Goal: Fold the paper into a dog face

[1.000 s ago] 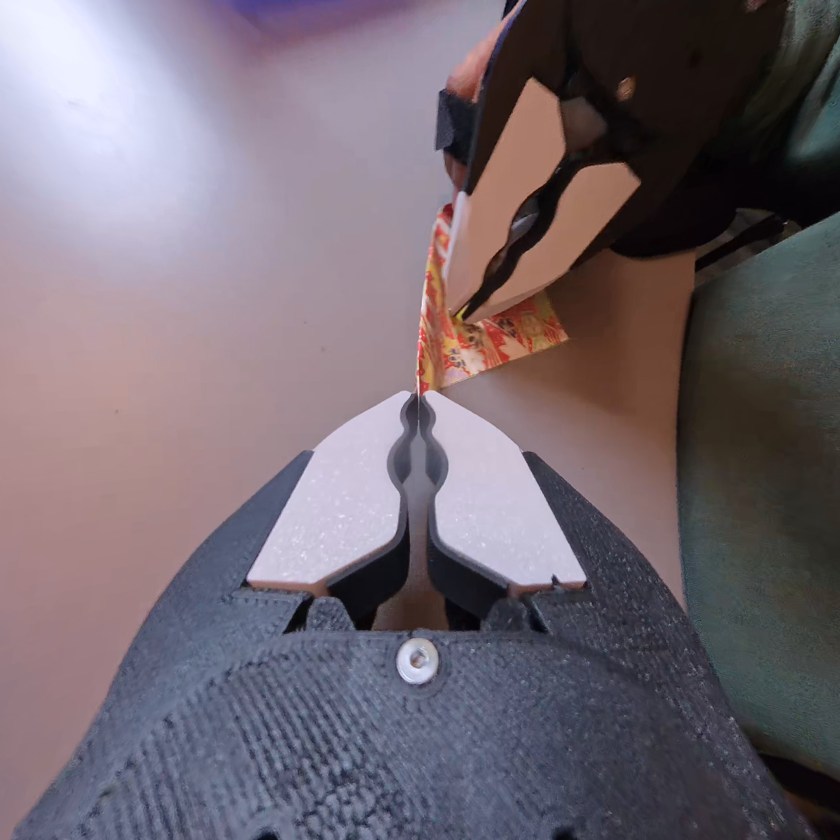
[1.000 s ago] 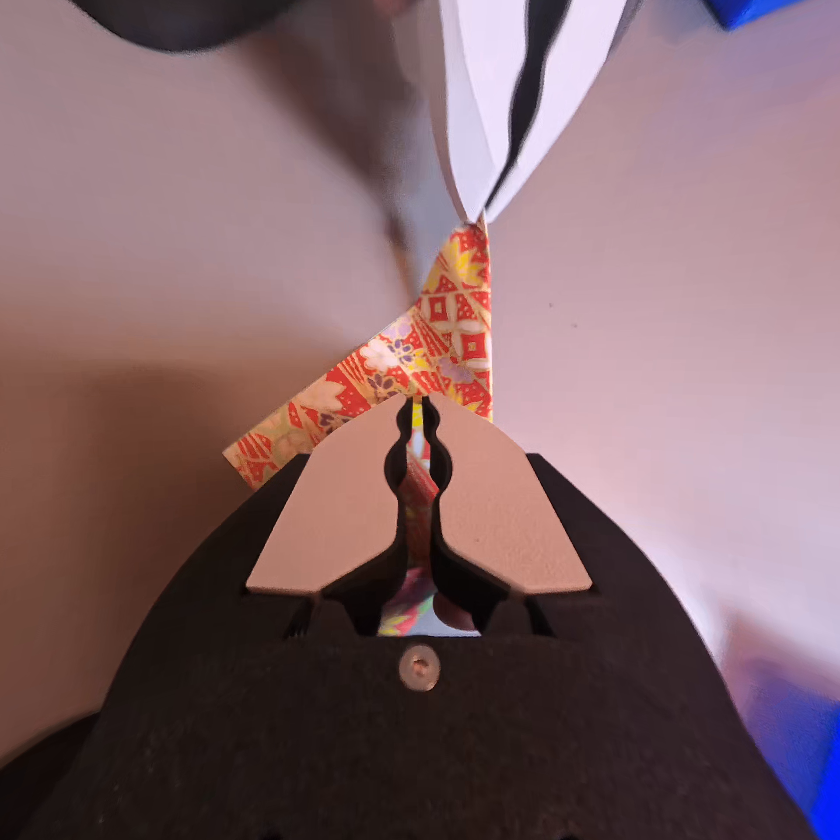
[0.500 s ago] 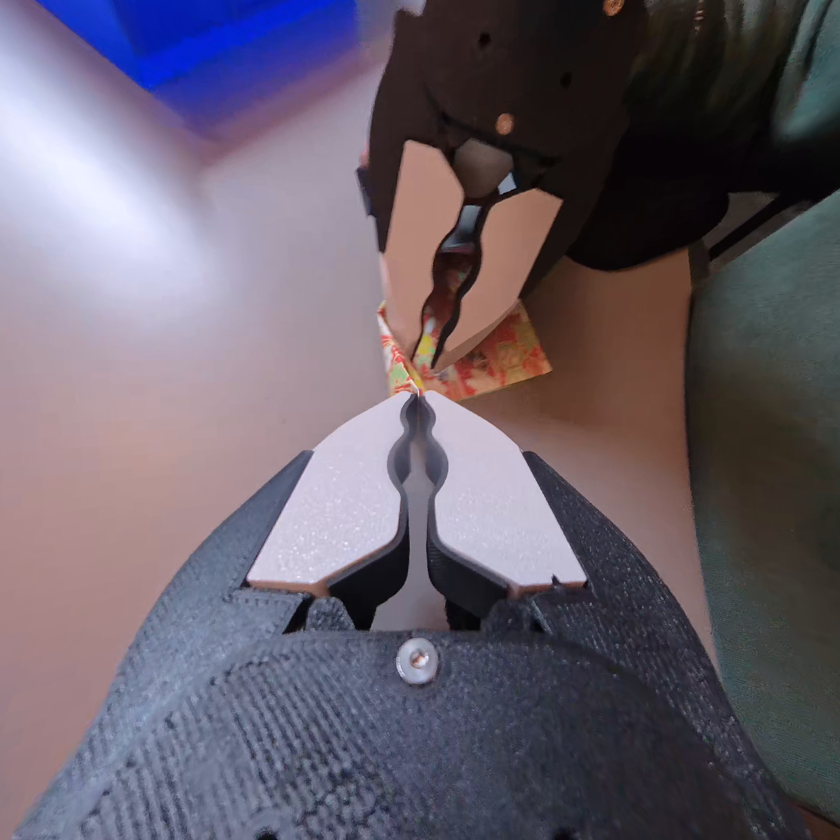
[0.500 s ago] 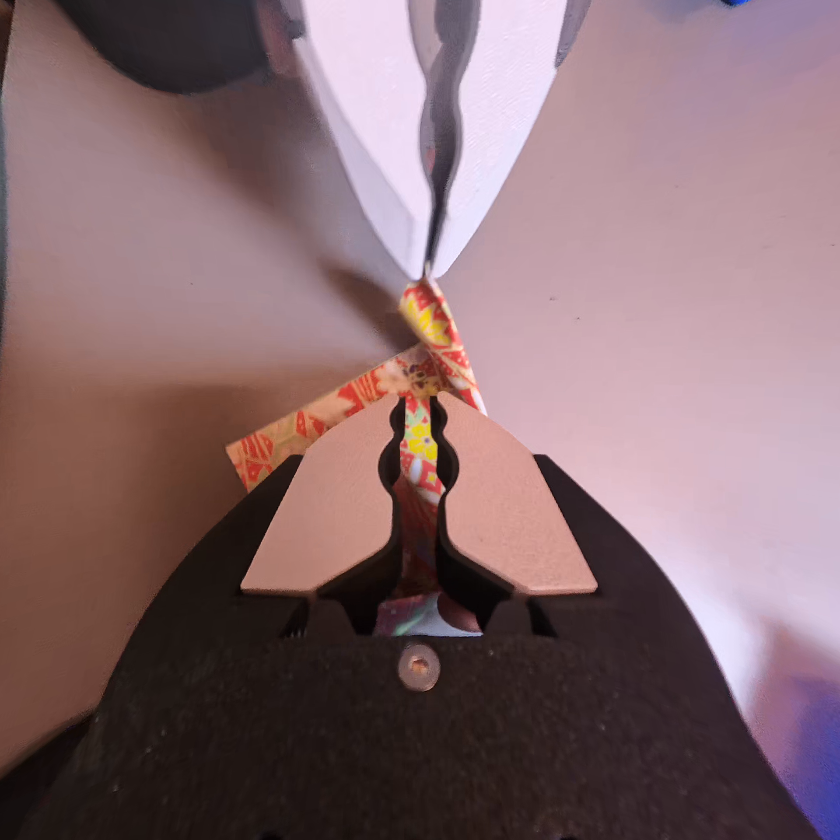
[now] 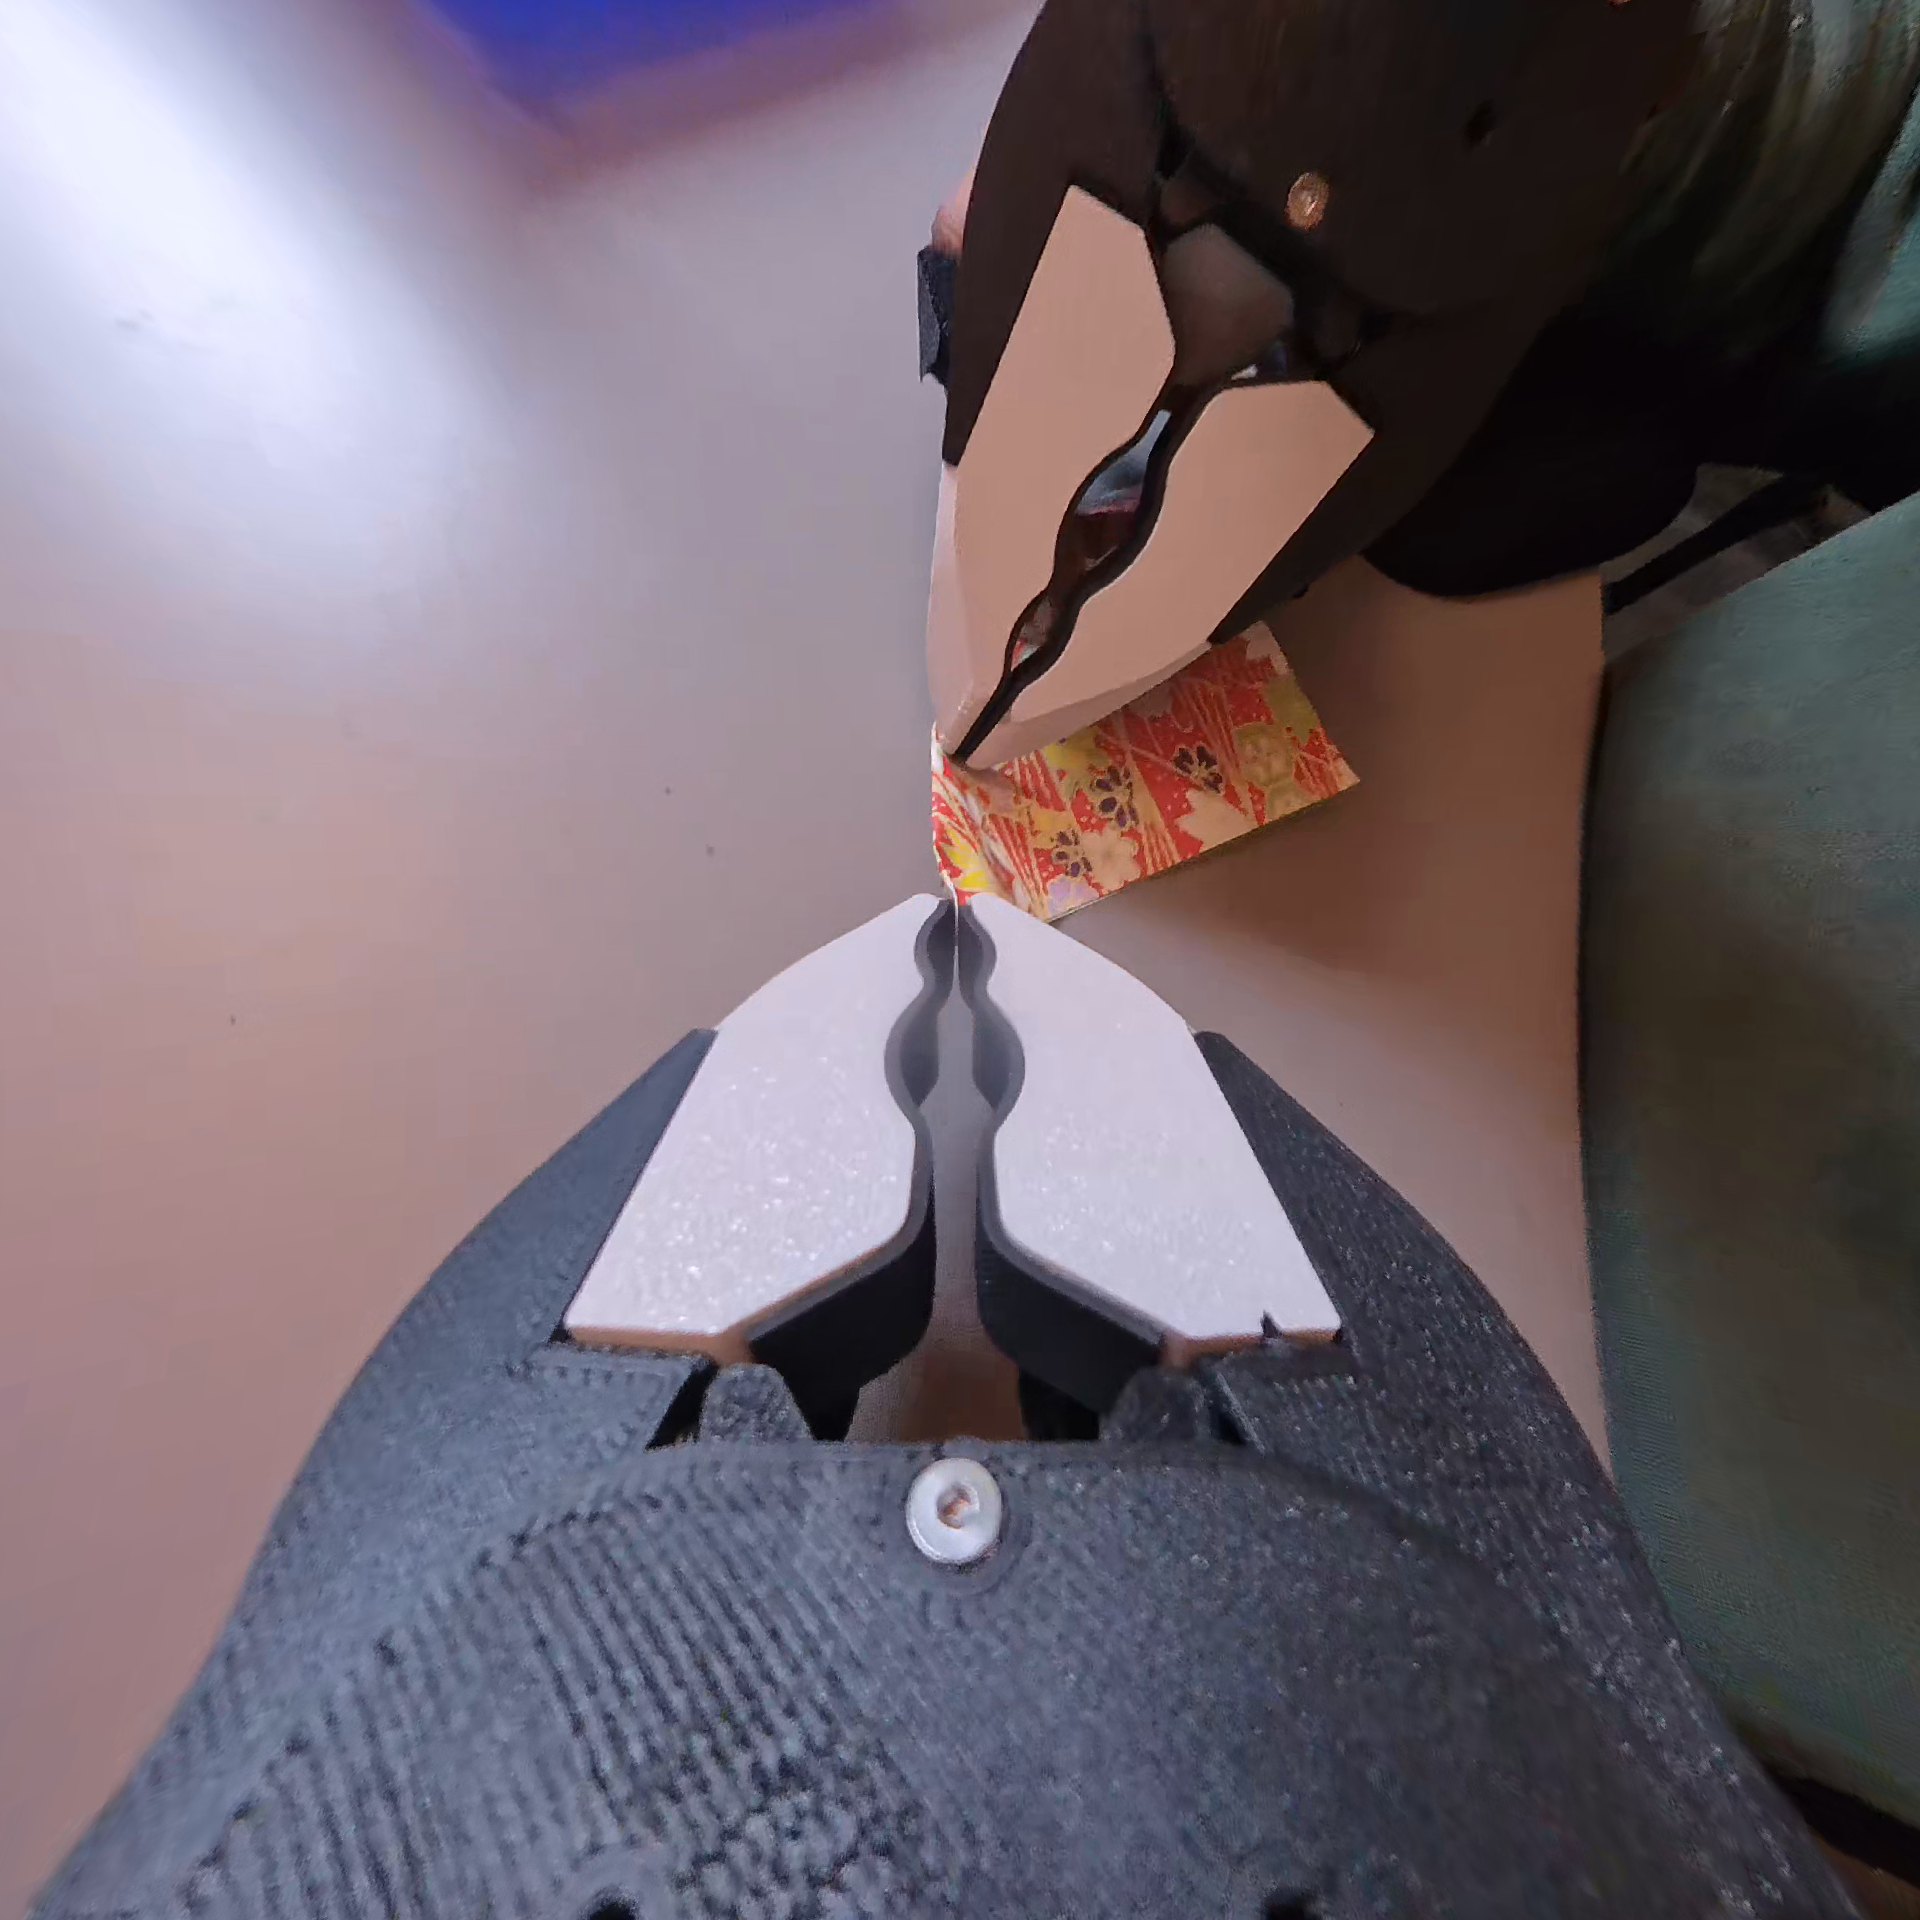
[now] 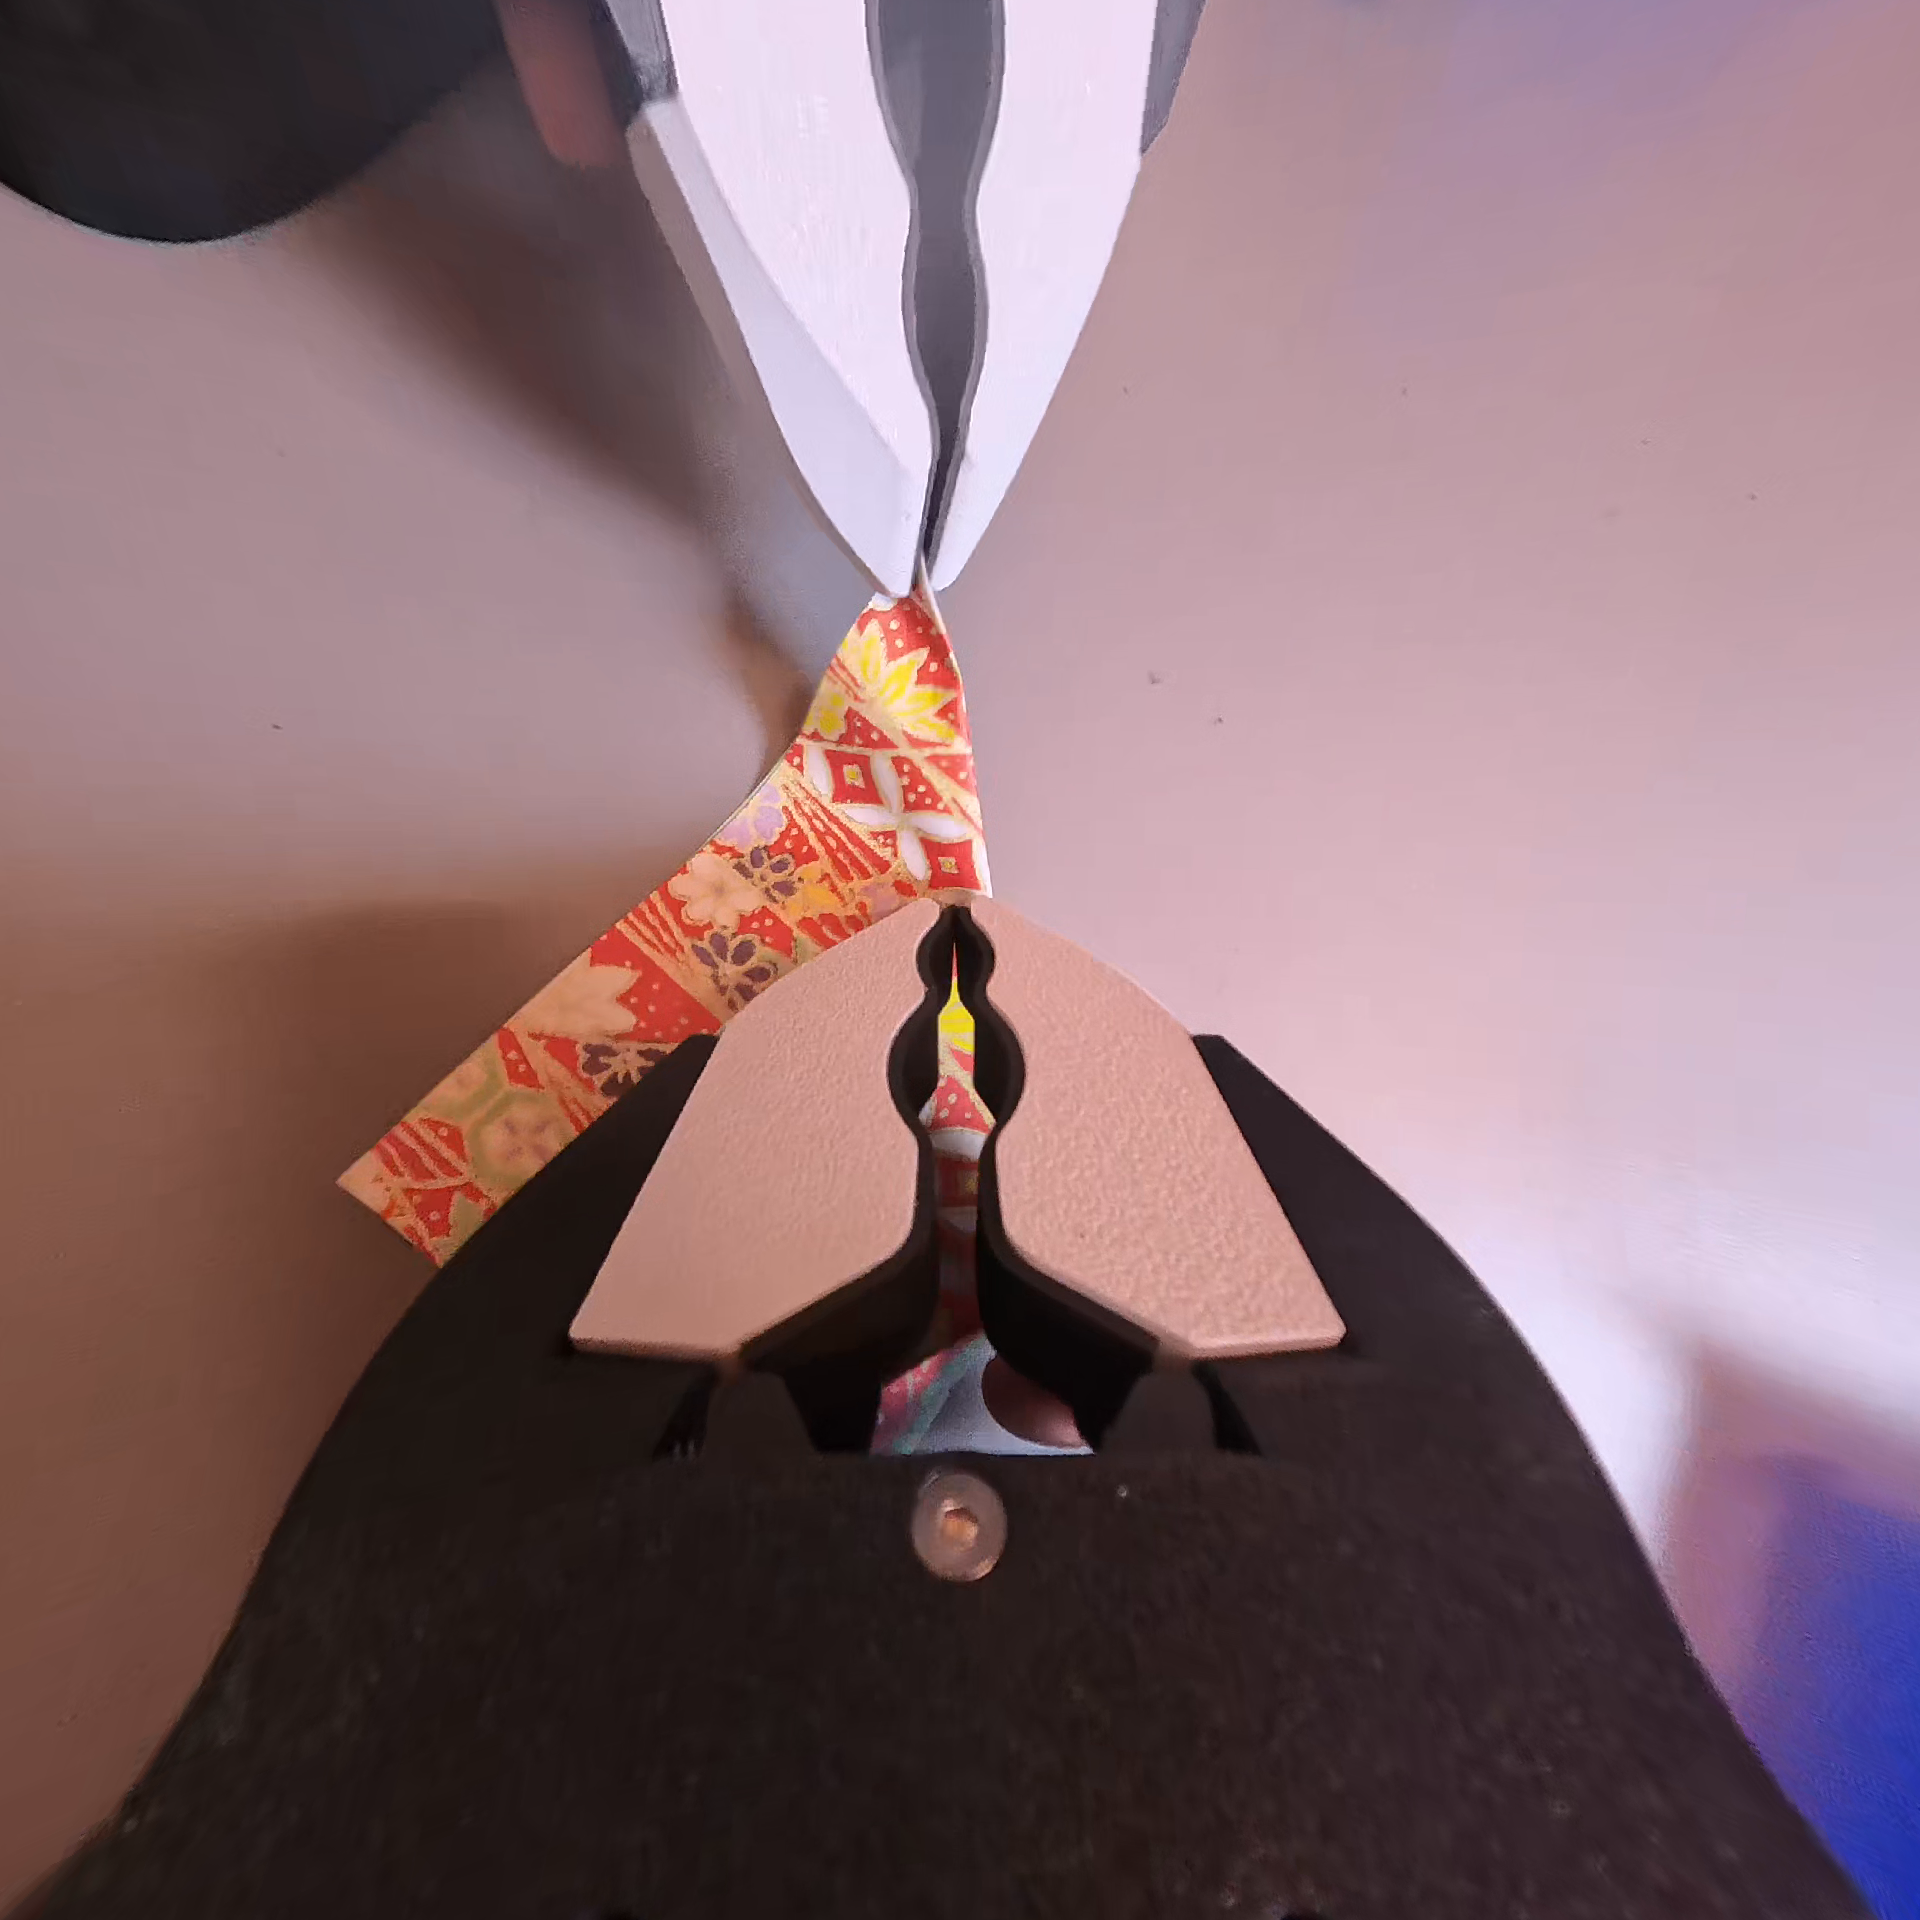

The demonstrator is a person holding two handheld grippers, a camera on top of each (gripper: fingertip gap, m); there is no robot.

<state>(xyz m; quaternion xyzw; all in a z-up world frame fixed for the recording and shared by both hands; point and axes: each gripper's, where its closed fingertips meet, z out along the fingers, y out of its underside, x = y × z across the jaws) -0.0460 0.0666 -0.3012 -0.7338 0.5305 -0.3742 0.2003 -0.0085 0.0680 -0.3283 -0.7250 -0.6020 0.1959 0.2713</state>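
The paper (image 5: 1132,800) is a folded sheet with a red, yellow and gold flower pattern, lying partly on the pale table (image 5: 416,727). My left gripper (image 5: 954,912) is shut on one thin corner of it. My right gripper (image 6: 954,914) is shut on the paper's folded body, which shows between its fingers. In the right wrist view the paper (image 6: 831,862) rises from my right gripper up to the left gripper (image 6: 925,582), which pinches its tip. In the left wrist view the right gripper (image 5: 971,748) comes down from the upper right onto the paper.
A green cloth surface (image 5: 1766,1143) lies along the right side of the left wrist view. A blue object (image 6: 1849,1621) shows at the lower right edge of the right wrist view, and also at the top of the left wrist view (image 5: 644,42).
Both grippers stayed shut on the paper. The held flap has been swung round between them, and the right gripper has tilted and shifted to the right in the left wrist view.
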